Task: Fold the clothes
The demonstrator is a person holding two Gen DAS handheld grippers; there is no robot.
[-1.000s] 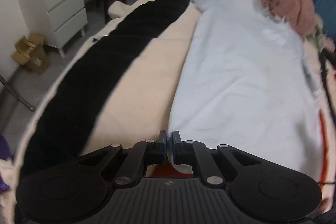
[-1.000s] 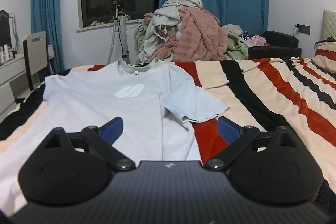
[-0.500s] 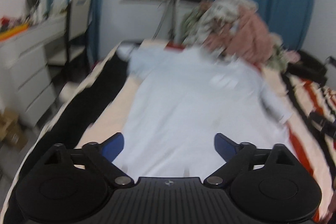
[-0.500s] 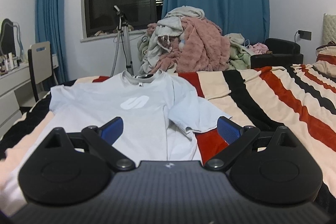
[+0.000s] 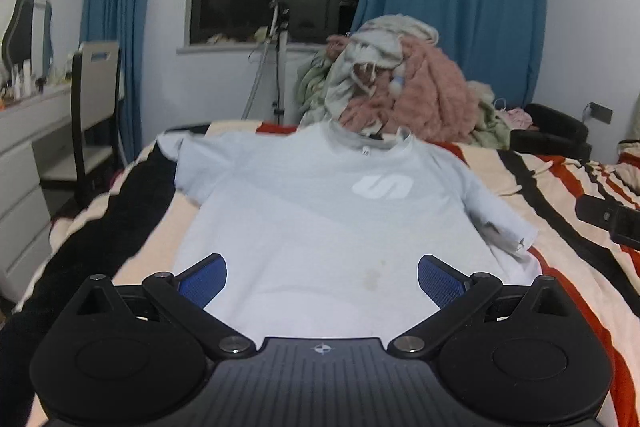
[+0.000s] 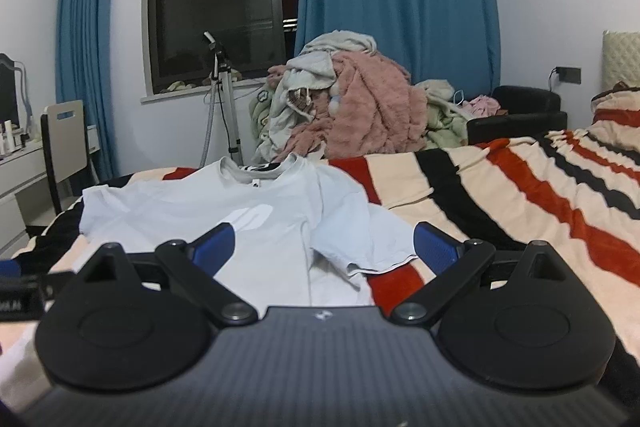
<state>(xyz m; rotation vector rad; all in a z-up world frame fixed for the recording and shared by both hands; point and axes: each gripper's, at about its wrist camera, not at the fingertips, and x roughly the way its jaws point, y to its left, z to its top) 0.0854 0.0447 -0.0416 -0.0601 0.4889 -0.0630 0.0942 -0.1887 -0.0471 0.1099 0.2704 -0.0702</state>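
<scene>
While left gripper (image 5: 322, 279) jaws are opening, nothing between, right gripper (image 6: 324, 247) gapes wide, empty; both housings hide the T-shirt (image 5: 320, 211) hem.

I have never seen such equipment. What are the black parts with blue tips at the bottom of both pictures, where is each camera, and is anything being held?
Each picture comes from a wide-angle camera on a handheld two-finger gripper; a person carries one in each hand. The black body and blue-padded fingers belong to the left gripper in one view and the right gripper in the other. Both look along a bed with a red, black and cream striped blanket. On it a pale blue short-sleeved T-shirt lies spread flat. Behind is a pile of unfolded clothes. The left jaws are opening, the right stand open; neither holds anything.
</scene>
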